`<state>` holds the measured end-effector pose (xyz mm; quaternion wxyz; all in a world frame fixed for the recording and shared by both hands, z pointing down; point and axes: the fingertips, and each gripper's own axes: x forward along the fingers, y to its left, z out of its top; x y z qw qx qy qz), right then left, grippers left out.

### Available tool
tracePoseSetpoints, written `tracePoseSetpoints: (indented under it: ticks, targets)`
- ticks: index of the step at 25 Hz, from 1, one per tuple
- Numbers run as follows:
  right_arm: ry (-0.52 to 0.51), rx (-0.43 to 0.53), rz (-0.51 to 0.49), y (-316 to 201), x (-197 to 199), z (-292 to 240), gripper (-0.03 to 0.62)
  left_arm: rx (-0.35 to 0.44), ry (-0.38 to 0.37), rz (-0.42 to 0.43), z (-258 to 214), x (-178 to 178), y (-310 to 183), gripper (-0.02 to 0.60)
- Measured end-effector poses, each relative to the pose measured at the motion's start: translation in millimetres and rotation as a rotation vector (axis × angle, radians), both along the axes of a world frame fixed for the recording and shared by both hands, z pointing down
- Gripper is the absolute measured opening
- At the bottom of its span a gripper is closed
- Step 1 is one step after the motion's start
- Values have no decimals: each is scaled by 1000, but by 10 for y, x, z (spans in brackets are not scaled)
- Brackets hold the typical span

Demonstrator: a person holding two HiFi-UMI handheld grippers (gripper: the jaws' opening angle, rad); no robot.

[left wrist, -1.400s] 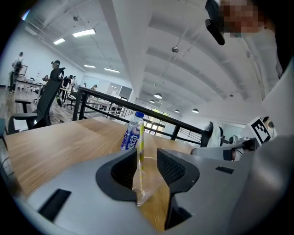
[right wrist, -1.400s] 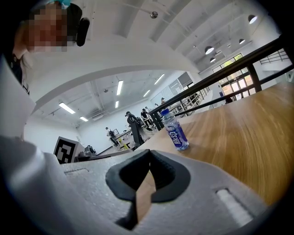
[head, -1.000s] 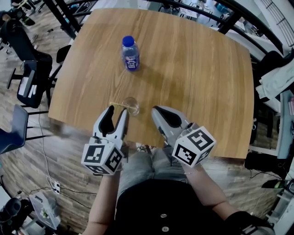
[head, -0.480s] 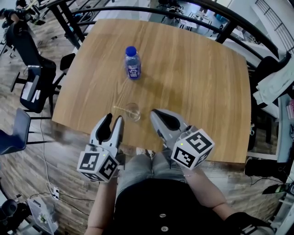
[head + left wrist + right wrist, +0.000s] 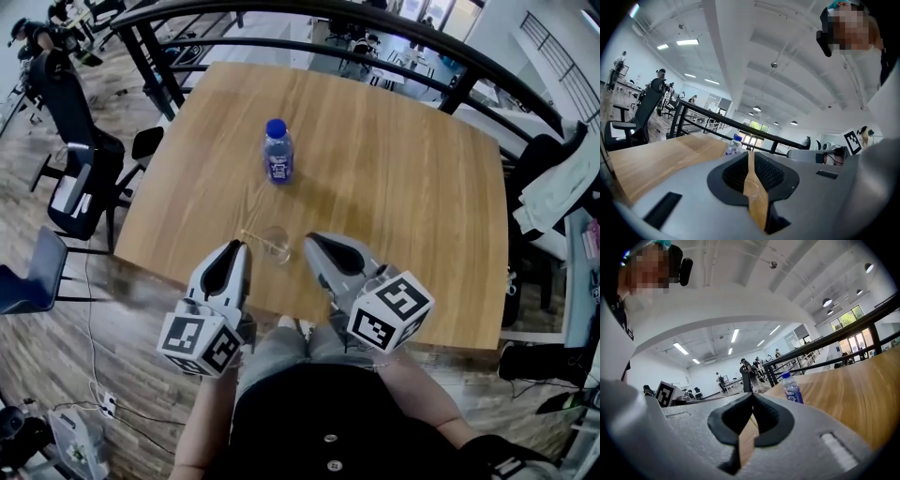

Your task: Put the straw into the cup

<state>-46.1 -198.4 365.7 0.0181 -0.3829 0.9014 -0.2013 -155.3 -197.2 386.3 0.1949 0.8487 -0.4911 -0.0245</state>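
Head view: one bottle [image 5: 278,156], one cup [image 5: 276,244], one straw [image 5: 250,233]; left hand-held gripper [image 5: 243,247] just clenched empty, right hand-held gripper [image 5: 310,240] clenched.

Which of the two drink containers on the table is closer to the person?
The clear cup, by the near edge of the table. The blue-capped bottle stands farther back, toward the middle.

1. Your left gripper [image 5: 241,248], near left, has just been closing its jaws; they meet at the tips, nothing between.
2. Your right gripper [image 5: 312,240], beside it, has its jaws together too.
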Motion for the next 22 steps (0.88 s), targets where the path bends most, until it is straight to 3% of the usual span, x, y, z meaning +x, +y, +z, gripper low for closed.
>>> tracePoseSetpoints:
  ticks: [22]
  targets:
    - [5, 48, -112, -20, -195, -148, -2, -20, 44, 11, -49, 214, 72, 20]
